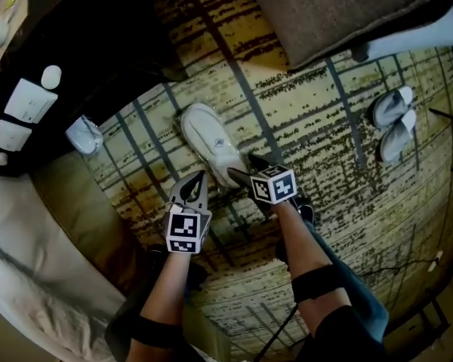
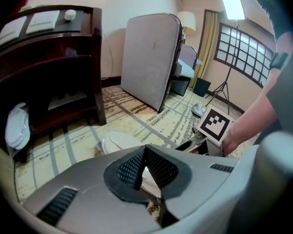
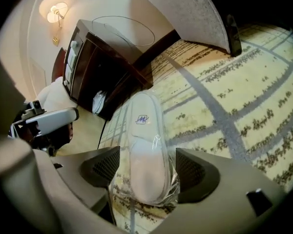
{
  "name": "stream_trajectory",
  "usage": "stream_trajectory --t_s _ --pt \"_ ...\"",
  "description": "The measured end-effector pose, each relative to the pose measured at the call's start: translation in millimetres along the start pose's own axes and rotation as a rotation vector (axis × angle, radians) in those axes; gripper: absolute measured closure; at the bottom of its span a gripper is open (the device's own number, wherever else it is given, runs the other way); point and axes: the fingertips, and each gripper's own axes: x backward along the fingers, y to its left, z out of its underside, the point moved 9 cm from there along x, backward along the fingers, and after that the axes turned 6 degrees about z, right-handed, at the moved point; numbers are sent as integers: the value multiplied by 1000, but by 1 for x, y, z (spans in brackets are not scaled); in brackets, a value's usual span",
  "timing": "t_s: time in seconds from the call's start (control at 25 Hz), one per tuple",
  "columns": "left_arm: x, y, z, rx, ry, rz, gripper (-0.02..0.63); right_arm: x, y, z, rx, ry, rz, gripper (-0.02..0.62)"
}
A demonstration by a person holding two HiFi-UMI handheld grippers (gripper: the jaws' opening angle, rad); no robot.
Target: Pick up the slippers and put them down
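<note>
A patterned carpet (image 1: 317, 111) covers the floor, with a dark cabinet (image 1: 98, 51) at one edge and a grey pad (image 1: 332, 13) standing on edge at another. The wrapped slippers (image 1: 211, 143) lie flat near the carpet's middle — a second pair (image 1: 395, 121) lies well apart, to the right. The right gripper (image 1: 240, 168) straddles the wrapped pair's near end, jaws apart, pads not pressing. The left gripper (image 1: 198, 179) — jaws together, empty — points down just beside the wrapped pair.
</note>
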Motion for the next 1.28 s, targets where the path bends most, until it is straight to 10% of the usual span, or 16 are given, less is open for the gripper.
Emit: stream_trajectory --t_s 0.68,1.28 --pt "-16 35 37 11 3 -20 601 -39 -12 12 26 -24 -86 474" --pt "3 46 48 67 -37 -81 601 -27 25 -11 95 -109 -264 517"
